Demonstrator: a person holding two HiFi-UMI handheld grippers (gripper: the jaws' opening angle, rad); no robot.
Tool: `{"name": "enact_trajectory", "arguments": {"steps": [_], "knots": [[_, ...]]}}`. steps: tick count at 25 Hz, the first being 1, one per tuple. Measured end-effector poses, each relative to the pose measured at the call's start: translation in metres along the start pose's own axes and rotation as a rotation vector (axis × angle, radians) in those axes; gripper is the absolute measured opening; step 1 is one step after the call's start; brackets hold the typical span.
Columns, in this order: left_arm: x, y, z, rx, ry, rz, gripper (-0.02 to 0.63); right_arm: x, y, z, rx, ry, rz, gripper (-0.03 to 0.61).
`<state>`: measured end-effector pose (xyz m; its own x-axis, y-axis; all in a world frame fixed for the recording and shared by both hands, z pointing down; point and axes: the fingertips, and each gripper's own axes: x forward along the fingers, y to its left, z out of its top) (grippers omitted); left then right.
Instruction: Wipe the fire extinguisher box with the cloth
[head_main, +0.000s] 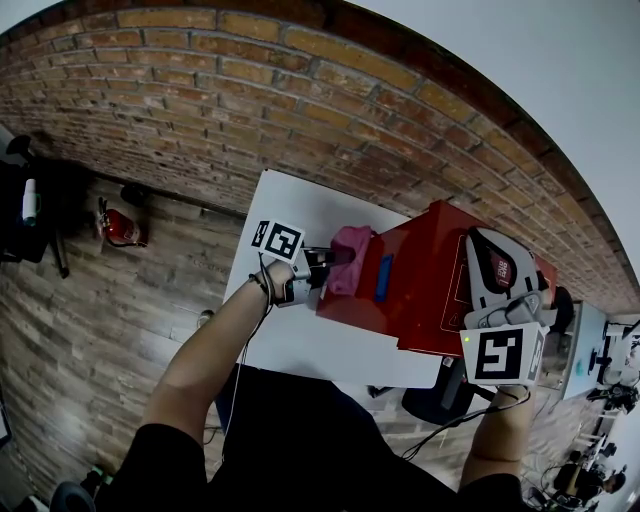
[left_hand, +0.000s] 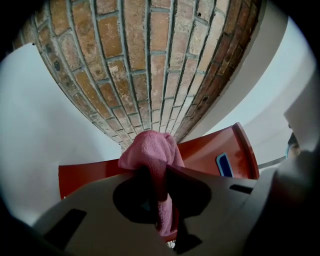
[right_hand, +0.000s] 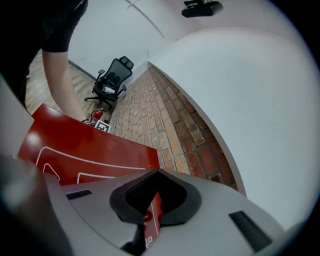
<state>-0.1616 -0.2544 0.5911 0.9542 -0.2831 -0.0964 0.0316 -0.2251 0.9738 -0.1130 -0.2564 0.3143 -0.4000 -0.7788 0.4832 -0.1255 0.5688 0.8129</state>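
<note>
At head-view left, left gripper (head_main: 338, 263) presses pink terry cloth (head_main: 351, 257) onto side of red metal fire extinguisher box (head_main: 425, 285); right gripper (head_main: 498, 266) at opposite edge. Left gripper view: fingers clamped on cloth, box just beyond. Right gripper view: fingers clamped on box edge.

Brick wall (head_main: 300, 90), wood floor (head_main: 100, 320), office chair (right_hand: 112, 80)
</note>
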Motion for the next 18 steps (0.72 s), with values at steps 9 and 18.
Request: {"name": "enact_trajectory", "arguments": {"steps": [9, 18], "knots": [[-0.001, 0.019, -0.001, -0.009, -0.008, 0.012, 0.074, 0.001, -0.001, -0.001, 0.002, 0.003, 0.001, 0.018], [-0.003, 0.04, -0.005, 0.003, -0.008, 0.048, 0.074, 0.001, 0.0, -0.001, 0.006, 0.002, 0.002, 0.018]]}}
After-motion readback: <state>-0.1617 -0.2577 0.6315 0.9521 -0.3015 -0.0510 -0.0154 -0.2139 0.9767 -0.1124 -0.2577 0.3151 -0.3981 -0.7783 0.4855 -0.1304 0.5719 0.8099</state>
